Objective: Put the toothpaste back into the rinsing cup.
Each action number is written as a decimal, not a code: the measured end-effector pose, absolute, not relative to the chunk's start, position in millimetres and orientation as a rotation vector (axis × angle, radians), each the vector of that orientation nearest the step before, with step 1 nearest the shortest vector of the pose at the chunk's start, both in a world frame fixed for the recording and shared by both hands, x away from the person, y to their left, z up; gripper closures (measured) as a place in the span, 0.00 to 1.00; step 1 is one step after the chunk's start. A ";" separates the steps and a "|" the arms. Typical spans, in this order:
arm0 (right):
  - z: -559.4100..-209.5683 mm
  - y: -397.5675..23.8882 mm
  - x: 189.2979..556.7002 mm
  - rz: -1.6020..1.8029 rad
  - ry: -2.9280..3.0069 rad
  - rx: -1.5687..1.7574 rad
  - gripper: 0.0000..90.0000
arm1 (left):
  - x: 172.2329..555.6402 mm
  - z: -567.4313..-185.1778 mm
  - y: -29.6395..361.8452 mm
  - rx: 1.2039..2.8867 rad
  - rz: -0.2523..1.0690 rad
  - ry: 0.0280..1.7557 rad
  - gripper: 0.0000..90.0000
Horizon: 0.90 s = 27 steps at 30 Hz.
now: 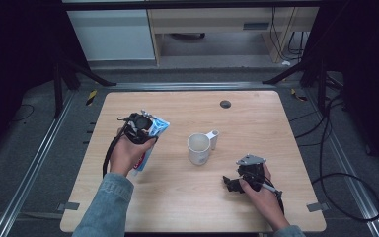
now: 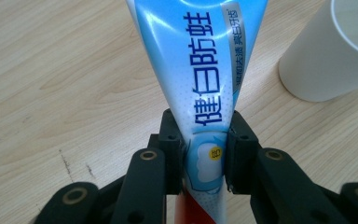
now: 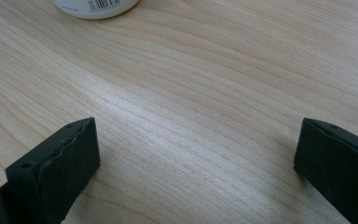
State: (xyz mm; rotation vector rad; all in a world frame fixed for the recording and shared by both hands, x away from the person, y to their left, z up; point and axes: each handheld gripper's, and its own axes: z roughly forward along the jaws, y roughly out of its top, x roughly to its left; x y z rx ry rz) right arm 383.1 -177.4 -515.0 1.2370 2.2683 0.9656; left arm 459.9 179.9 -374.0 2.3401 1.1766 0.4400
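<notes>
A blue and white toothpaste tube [image 1: 153, 140] with a red end is lifted off the wooden table [image 1: 177, 202] at the left. My left gripper [image 1: 140, 123] is shut on it. In the left gripper view both pads press the tube [image 2: 200, 60] near its lower part [image 2: 205, 158], and its broad end points away. A white mug [image 1: 199, 148] with its handle to the far right stands at the table's middle, also seen as the mug [image 2: 328, 51] at upper right. My right gripper [image 1: 232, 183] rests low at the front right, open [image 3: 198, 135], with bare wood between its jaws.
A small black round grommet [image 1: 225, 103] sits in the tabletop near the far edge. The mug's base [image 3: 95, 7] lies ahead of the right jaws. Black cables [image 1: 335, 148] run on the floor right of the table. Cabinets [image 1: 113, 34] stand beyond it.
</notes>
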 end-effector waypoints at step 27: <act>-515.2 -175.4 380.9 0.970 2.267 1.238 0.00 | 463.6 -350.4 165.6 2.227 0.509 1.135 0.80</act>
